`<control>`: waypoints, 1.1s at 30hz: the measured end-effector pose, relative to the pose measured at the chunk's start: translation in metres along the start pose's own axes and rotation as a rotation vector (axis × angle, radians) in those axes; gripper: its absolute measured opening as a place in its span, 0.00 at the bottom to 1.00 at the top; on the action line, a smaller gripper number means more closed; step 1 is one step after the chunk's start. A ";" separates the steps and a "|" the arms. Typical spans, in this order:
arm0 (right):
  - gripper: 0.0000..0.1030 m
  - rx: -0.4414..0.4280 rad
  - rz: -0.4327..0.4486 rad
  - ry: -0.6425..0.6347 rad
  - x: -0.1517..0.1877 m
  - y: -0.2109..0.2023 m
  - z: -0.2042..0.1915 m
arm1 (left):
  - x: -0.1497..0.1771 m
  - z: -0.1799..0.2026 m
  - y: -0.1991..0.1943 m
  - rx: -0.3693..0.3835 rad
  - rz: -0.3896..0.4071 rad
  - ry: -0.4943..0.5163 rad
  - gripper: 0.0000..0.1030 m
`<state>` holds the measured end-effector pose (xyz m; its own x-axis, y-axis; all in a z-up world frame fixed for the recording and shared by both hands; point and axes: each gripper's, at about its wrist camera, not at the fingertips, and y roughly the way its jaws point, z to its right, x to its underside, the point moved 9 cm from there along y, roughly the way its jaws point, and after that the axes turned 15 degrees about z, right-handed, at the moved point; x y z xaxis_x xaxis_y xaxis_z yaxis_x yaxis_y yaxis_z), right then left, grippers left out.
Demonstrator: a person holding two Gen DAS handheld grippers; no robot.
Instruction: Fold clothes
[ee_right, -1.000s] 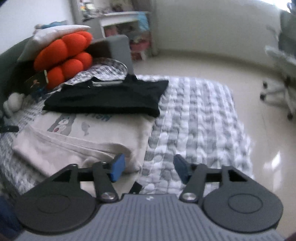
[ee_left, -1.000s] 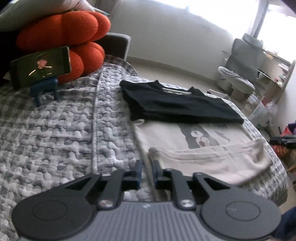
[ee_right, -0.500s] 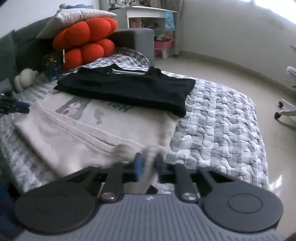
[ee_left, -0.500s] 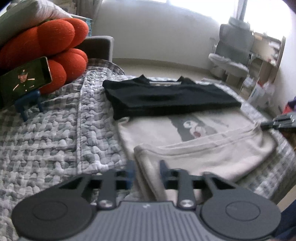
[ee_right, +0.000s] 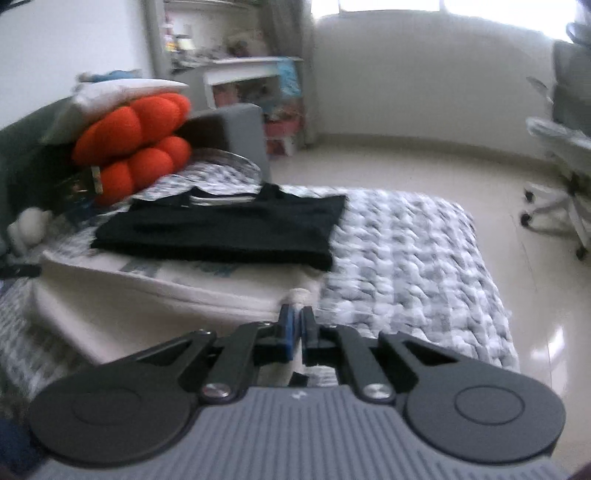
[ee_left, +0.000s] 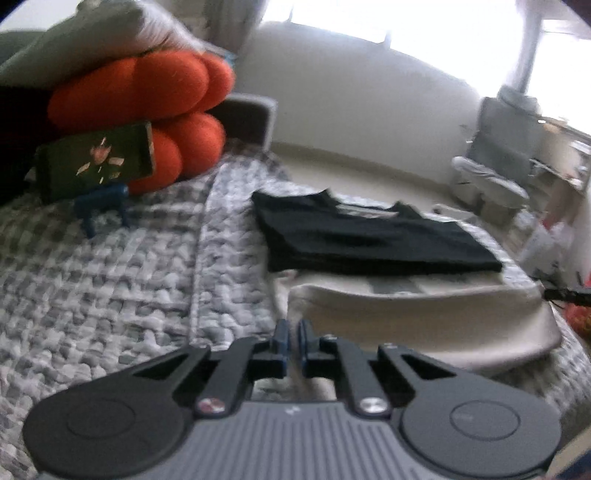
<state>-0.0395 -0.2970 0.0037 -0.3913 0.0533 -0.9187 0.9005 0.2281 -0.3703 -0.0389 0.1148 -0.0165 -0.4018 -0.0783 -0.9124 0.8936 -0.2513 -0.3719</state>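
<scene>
Both our left gripper (ee_left: 292, 332) and right gripper (ee_right: 296, 320) have just pinched the cream shirt (ee_left: 424, 317) corners, jaws narrow on cloth, so the fold-over can begin.

Daylight floods from my far windows (ee_left: 406, 26), blown white; both views smear with motion blur; fisheye bends the edges; floor (ee_right: 554, 332) glares.
</scene>
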 end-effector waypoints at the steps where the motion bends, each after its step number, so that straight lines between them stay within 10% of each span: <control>1: 0.00 0.048 -0.028 0.013 0.005 0.008 0.007 | 0.003 -0.001 0.004 -0.012 -0.009 0.003 0.06; 9: 0.09 -0.021 -0.031 0.036 0.016 0.013 0.000 | 0.009 -0.006 0.008 -0.014 -0.028 -0.040 0.10; 12: 0.13 -0.027 -0.026 0.033 0.015 0.013 0.002 | 0.006 -0.009 0.008 -0.012 -0.030 -0.064 0.33; 18: 0.15 -0.071 -0.011 0.083 0.006 0.018 -0.001 | 0.005 -0.001 0.012 0.019 -0.033 -0.071 0.37; 22: 0.45 -0.101 -0.008 0.034 0.005 0.020 -0.014 | 0.010 0.006 0.017 0.011 -0.042 -0.010 0.30; 24: 0.45 -0.114 -0.012 0.005 0.007 0.022 -0.020 | 0.012 0.008 0.019 0.003 -0.048 0.013 0.21; 26: 0.03 -0.106 -0.033 -0.038 0.011 0.027 -0.024 | 0.014 0.008 0.021 -0.005 -0.050 0.037 0.12; 33: 0.02 -0.023 0.069 0.010 -0.011 0.016 -0.014 | 0.001 0.006 0.011 -0.015 0.005 0.033 0.08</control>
<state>-0.0234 -0.2806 0.0101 -0.3303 0.0790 -0.9406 0.9208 0.2459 -0.3027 -0.0308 0.1067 -0.0200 -0.3906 -0.0473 -0.9193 0.8987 -0.2361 -0.3697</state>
